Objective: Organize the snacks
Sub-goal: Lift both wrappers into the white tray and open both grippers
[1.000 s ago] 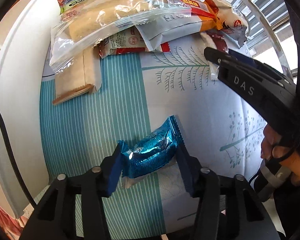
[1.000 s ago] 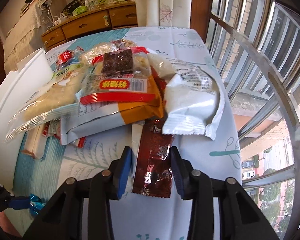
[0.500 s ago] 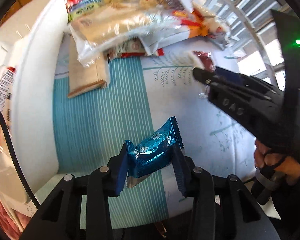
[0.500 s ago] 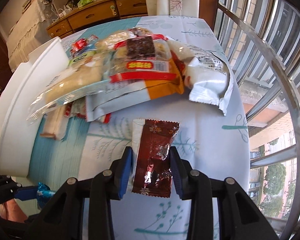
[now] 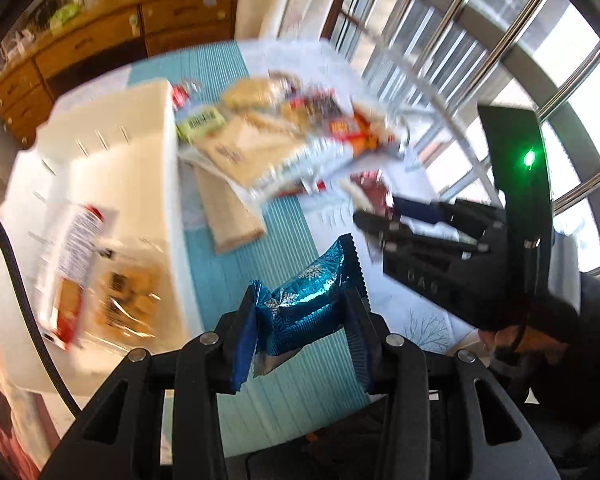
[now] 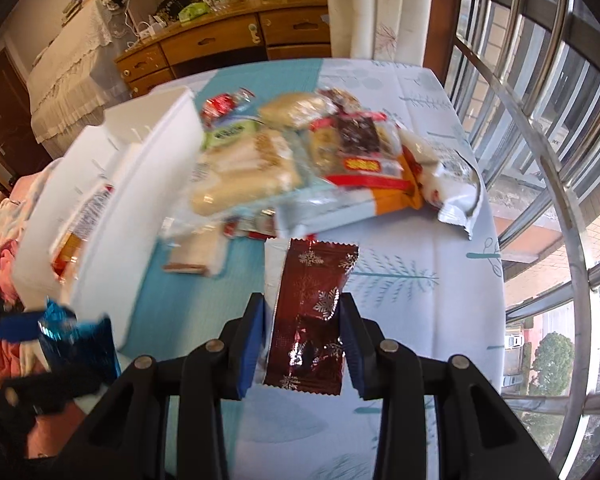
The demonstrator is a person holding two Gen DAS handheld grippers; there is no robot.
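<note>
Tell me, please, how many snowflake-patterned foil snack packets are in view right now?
2. The blue foil packet is clamped in the left claw, near the white bin. The dark red foil packet is clamped in the right claw. The pile could hide more.

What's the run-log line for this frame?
left tongs: shut on blue snack | right tongs: shut on red snack | both lifted off table | white bin: left of pile

Both grippers raised, jaws clamped.
Left gripper (image 5: 302, 322) and right gripper (image 6: 302, 322) each pinch a wrapper; the right hand (image 5: 536, 336) grips its handle.
</note>
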